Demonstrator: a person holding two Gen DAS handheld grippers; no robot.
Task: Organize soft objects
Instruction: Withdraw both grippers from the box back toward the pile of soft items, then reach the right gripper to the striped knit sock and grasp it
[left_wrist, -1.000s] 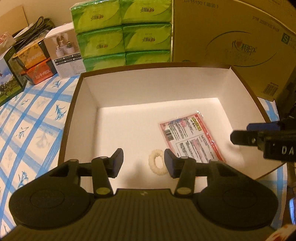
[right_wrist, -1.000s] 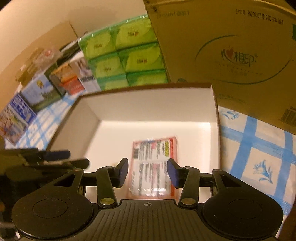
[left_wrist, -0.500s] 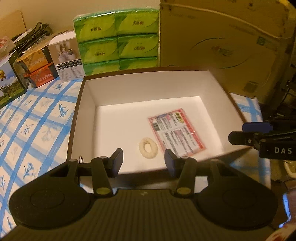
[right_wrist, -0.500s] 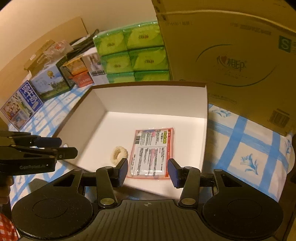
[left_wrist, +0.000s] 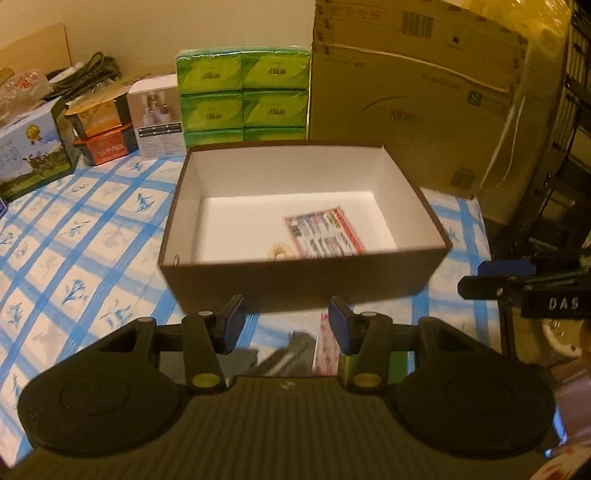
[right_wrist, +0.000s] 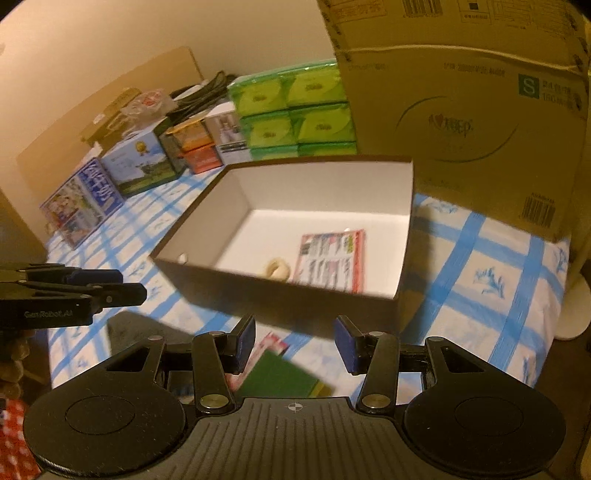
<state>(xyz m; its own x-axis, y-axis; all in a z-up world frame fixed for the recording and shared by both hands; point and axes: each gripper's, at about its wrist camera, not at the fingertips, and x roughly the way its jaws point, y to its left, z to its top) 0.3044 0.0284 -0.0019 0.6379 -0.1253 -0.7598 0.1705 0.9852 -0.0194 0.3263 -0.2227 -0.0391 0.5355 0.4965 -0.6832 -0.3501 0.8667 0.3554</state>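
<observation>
Light: dim and warm, with a yellow-orange cast in both views.
Brightest area: the white inside of the open box, which looks almost overexposed on its floor.
Shadows: soft dark shadow under the box's near wall and in front of it on the counter.
Blur: motion blur on the items close to the tongs; the printed packet is smeared.
Distortion: strong fisheye bending; the cardboard carton curves at the edges, and the corners go dark.

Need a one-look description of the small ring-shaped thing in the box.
Find the open brown box with white inside on the blue-checked tablecloth. Two things lie on its floor: a flat pink printed packet and, beside it toward the near wall, the cream fluffy hair tie, the only round one.
</observation>
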